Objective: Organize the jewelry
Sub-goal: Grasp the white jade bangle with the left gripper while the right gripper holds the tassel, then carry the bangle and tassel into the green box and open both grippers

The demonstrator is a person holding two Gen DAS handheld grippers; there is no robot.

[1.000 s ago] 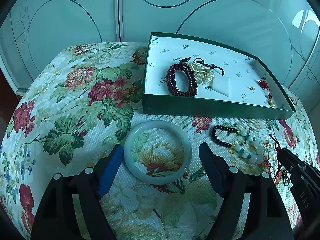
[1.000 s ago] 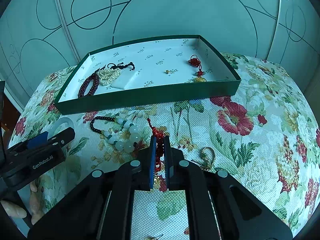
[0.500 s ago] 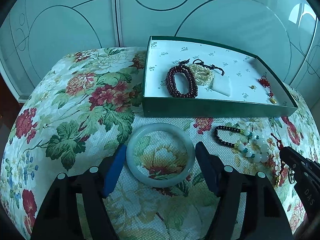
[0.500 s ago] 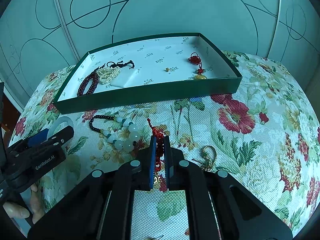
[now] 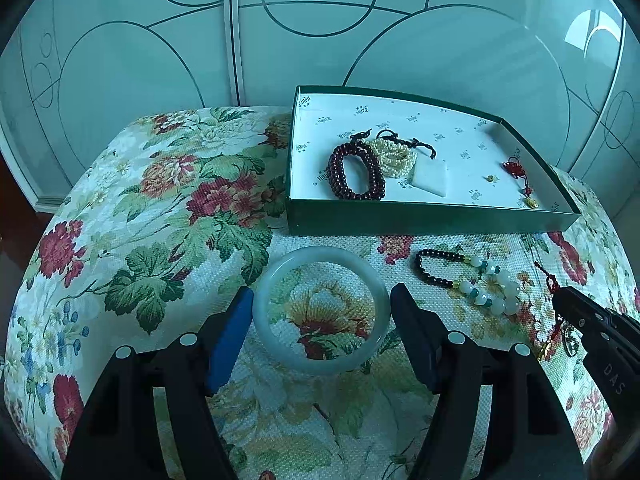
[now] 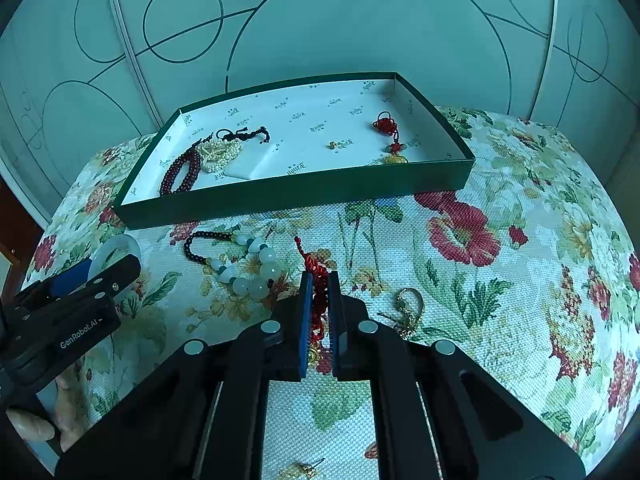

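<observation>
Left wrist view shows the pale jade bangle (image 5: 322, 310) lying flat on the floral tablecloth (image 5: 168, 216), square between the two fingers of the left gripper (image 5: 321, 308). The blue pad (image 5: 230, 334) sits just beside the bangle's left rim and the dark finger just beside its right rim; whether either one touches the rim cannot be told. These jaws have just been closing in around the bangle.

Right wrist view shows the right gripper (image 6: 319, 312) narrowed onto a red knotted cord charm (image 6: 316, 276), pinched between its pads, the cord's end trailing out ahead of the fingertips. A beaded bracelet (image 6: 240, 260) lies near it on the cloth, and a gold piece (image 6: 408, 308) just beside it on the other side. Beyond stands the green box (image 6: 296, 196), with a dark red bead bracelet (image 5: 354, 172), a pearl strand (image 5: 392, 154) and another red charm (image 6: 388, 128) inside.
</observation>
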